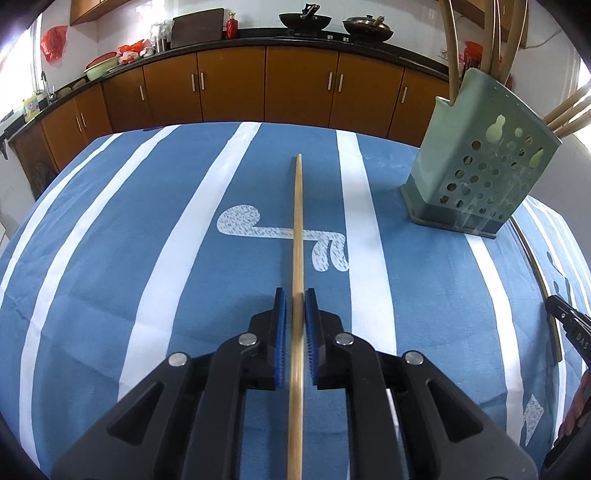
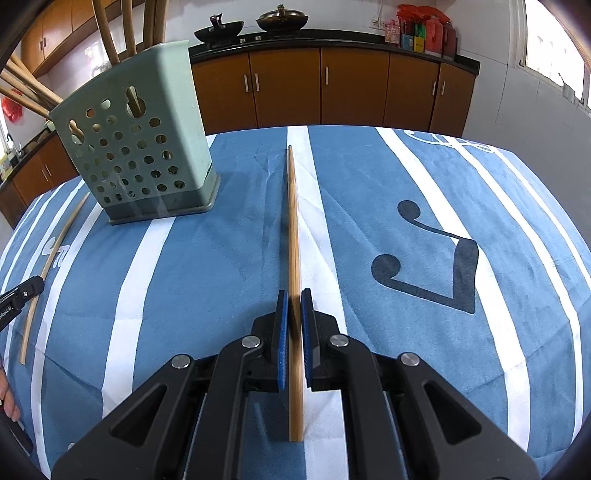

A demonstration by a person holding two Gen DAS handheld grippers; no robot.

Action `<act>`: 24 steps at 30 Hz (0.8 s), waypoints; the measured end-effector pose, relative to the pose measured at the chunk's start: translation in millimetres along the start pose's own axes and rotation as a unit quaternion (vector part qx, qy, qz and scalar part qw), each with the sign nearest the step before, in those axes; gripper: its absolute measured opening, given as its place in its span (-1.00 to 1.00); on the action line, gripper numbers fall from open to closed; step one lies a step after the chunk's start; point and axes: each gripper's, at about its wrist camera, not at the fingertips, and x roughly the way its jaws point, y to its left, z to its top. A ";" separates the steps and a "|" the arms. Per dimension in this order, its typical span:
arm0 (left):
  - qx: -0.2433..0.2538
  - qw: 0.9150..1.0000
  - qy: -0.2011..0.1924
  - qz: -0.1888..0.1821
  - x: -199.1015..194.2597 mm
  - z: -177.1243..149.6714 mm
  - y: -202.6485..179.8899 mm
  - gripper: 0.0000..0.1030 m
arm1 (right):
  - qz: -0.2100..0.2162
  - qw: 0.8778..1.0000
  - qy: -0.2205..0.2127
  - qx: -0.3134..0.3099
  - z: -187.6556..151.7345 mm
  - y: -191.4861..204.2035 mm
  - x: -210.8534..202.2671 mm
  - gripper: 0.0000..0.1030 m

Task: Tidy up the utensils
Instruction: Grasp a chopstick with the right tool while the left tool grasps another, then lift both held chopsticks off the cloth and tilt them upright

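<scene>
In the left wrist view a pale wooden chopstick (image 1: 298, 221) runs straight ahead between the blue pads of my left gripper (image 1: 295, 291), which is shut on it. In the right wrist view my right gripper (image 2: 293, 293) is shut on a second, darker chopstick (image 2: 293, 221) that also points forward. A green perforated utensil holder (image 1: 480, 166) (image 2: 140, 147) stands on the blue striped tablecloth between the two grippers, with several wooden utensils sticking out of its top. Each view catches the other gripper (image 1: 554, 301) (image 2: 37, 282) at its edge with its chopstick (image 1: 535, 266) (image 2: 59, 240).
The blue and white striped tablecloth (image 1: 147, 258) covers the whole table, whose far edge faces brown kitchen cabinets (image 1: 232, 85). Woks (image 1: 304, 20), a cutting board and red items sit on the counter behind. A person's hand (image 2: 7, 402) shows at the lower left edge.
</scene>
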 end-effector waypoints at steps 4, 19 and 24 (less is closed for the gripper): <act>0.005 1.000 0.000 0.000 -0.2 -0.3 -2.4 -0.69 | 0.004 1.000 0.000 0.003 -0.9 -0.8 -0.8 -0.85; 0.008 1.000 0.000 0.004 -0.5 -1.3 -3.8 -0.68 | 0.004 1.000 0.000 0.003 -0.1 -1.4 -0.3 -0.84; 0.012 1.000 0.001 0.006 -1.0 -1.9 -4.6 -0.68 | 0.005 1.000 0.000 0.004 -0.6 -1.8 -0.9 -0.84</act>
